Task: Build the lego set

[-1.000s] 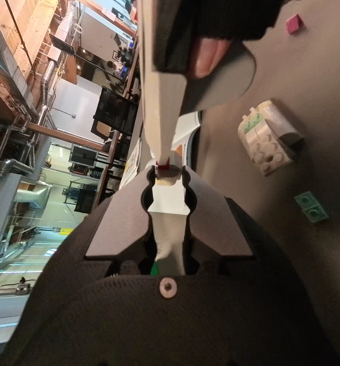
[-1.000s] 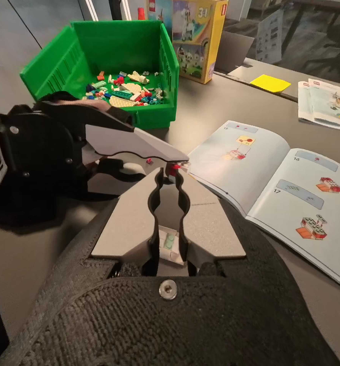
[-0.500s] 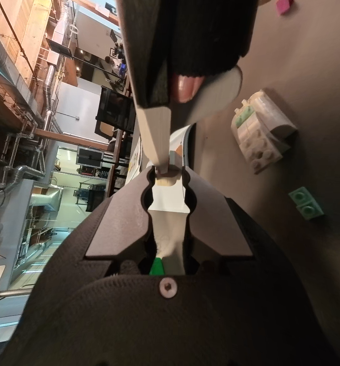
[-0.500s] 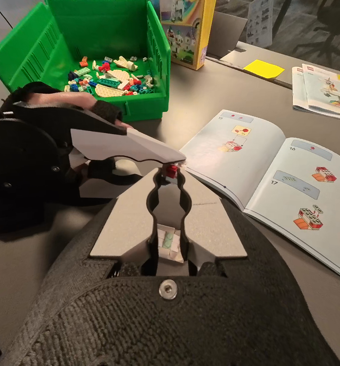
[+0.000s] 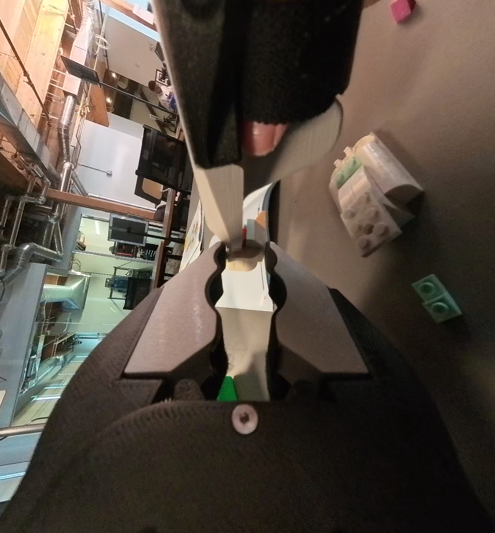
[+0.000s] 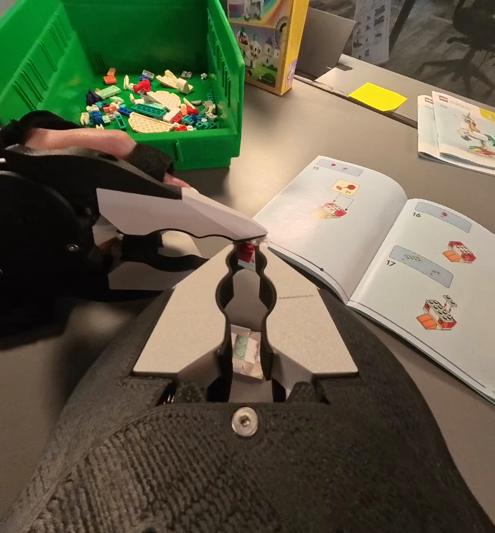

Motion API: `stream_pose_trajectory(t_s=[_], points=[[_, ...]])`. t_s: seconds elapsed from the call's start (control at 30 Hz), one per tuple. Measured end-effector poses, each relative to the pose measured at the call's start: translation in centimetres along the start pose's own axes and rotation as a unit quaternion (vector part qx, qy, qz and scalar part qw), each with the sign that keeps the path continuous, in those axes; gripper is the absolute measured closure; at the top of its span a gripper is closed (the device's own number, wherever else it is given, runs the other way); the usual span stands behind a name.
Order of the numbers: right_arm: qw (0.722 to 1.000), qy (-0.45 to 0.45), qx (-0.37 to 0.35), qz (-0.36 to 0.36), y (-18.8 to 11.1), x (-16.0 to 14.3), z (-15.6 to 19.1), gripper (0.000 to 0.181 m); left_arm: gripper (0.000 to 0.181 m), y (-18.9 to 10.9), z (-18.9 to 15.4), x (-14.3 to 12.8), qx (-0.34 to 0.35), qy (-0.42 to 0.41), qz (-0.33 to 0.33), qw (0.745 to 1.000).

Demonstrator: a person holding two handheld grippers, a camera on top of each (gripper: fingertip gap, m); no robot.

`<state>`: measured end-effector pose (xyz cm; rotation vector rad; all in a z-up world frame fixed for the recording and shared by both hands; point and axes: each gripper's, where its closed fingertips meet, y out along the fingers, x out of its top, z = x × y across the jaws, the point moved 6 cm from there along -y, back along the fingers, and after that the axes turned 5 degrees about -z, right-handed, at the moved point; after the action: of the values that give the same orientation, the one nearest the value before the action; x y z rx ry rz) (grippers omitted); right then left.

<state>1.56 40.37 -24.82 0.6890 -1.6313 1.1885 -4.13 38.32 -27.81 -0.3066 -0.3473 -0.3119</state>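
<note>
- The left claw [image 5: 245, 249] is clamped on a small pale piece [image 5: 242, 258] at its very tips, held above the tabletop [image 5: 442, 115]; the view is rolled on its side, so the tabletop stands along the right edge
- The right claw [image 6: 247, 249] is clamped on a small red brick [image 6: 246, 252] at its tips; the two claws meet tip to tip, the left one coming in from the left in the right wrist view [image 6: 182, 213], and the red brick touches the pale piece
- A partly built white assembly [image 5: 370, 202] with a pale green part lies on the tabletop below the claws; it also shows through the gap of the right claw [image 6: 245, 354]
- A mint green plate [image 5: 436, 301] lies near the assembly, apart from it; a pink brick [image 5: 403, 10] lies farther off
- An open instruction booklet [image 6: 385, 259] lies flat just beyond the claw tips; two closed booklets [image 6: 471, 135] lie farther right, a yellow note [image 6: 377, 96] near them
- A green bin [image 6: 206, 150] of loose mixed bricks [image 6: 154, 109] stands at the back left; a yellow set box [image 6: 266, 49] stands upright just beside it
</note>
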Motion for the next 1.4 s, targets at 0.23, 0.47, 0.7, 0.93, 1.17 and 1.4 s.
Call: stream_pose_trajectory(t_s=[0.23, 0.47, 0.7, 0.93, 1.17, 1.4], points=[[0.999, -0.036, -0.016, 0.017, 0.1, -0.2, 0.1, 0.171, 0.155, 0.0, -0.1, 0.2, -0.003, 0.006, 0.002, 1.000], [1.000, 0.007, 0.017, 0.016, -0.1, -0.1, -0.3, 0.173, 0.155, 0.0, -0.1, 0.3, -0.008, -0.013, -0.007, 1.000], [0.966, 0.227, 0.113, -0.046, -0.4, -1.0, -1.6, 0.174, 0.155, -0.2, 0.0, 0.7, -0.012, -0.032, -0.026, 0.999], [0.927, 0.329, 0.164, -0.076, -0.5, -1.7, -2.1, 0.175, 0.155, -0.2, 0.0, 1.0, -0.022, -0.050, -0.040, 0.998], [0.978, 0.171, 0.093, -0.076, -0.5, -1.4, -1.5, 0.174, 0.155, 0.0, -0.1, 0.8, -0.043, -0.085, -0.041, 0.995], [0.960, 0.225, 0.071, -0.150, -2.9, 0.7, -4.2, 0.174, 0.155, 0.1, -0.1, -0.5, -0.053, -0.104, -0.017, 0.993]])
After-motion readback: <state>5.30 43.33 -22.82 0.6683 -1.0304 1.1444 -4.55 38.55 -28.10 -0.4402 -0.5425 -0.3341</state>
